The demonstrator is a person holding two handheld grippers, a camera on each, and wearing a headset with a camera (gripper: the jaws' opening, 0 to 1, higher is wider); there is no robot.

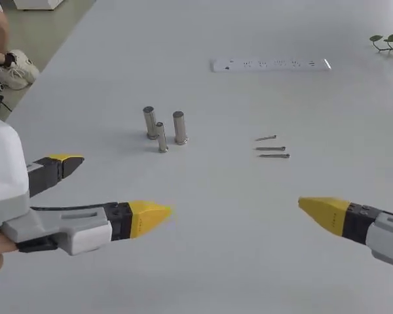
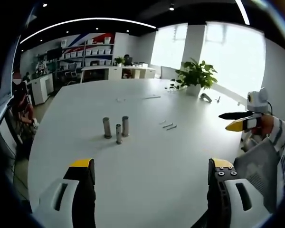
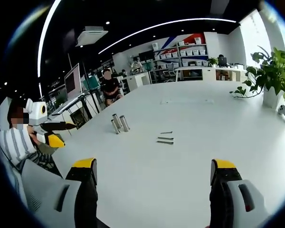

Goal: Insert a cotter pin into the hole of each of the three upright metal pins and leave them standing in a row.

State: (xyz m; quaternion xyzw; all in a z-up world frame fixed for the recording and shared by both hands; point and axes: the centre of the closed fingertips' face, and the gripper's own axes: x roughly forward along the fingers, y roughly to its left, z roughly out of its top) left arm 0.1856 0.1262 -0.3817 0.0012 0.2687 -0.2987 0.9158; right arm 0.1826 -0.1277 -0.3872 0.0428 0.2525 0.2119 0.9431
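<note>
Work on the task has not yet begun, by my reading. In the head view the three metal pins point(image 1: 162, 129) stand upright in a tight cluster on the bench point(image 1: 223, 261), the shortest one a little forward of the other two, so more a triangle than a row. The three cotter pins point(image 1: 271, 148) lie flat side by side, well apart from the metal pins on their right, and none sits in a hole. All three insertions are left to do, and then the lining up. The left tongs point(image 1: 121, 186) are spread wide and hold nothing. The right tongs point(image 1: 351, 191) show one yellow tip clearly and the other only at the picture's edge. Both hover near the person, short of the parts. A power strip point(image 1: 270, 64) lies farther back.

The left gripper view confirms its own tongs spread and empty, with the metal pins ahead between the jaws and the cotter pins to their right. It adds what the head view lacks: the right tongs from the side, held in a striped sleeve point(image 2: 280, 135), plus a potted plant point(image 2: 194, 75) and shelves point(image 2: 92, 50) behind the bench.

The right gripper view settles the doubt: its tongs are spread wide and empty too. It also shows a seated person point(image 3: 109, 85) beyond the bench. The holes in the metal pins are too small to make out in any view.
</note>
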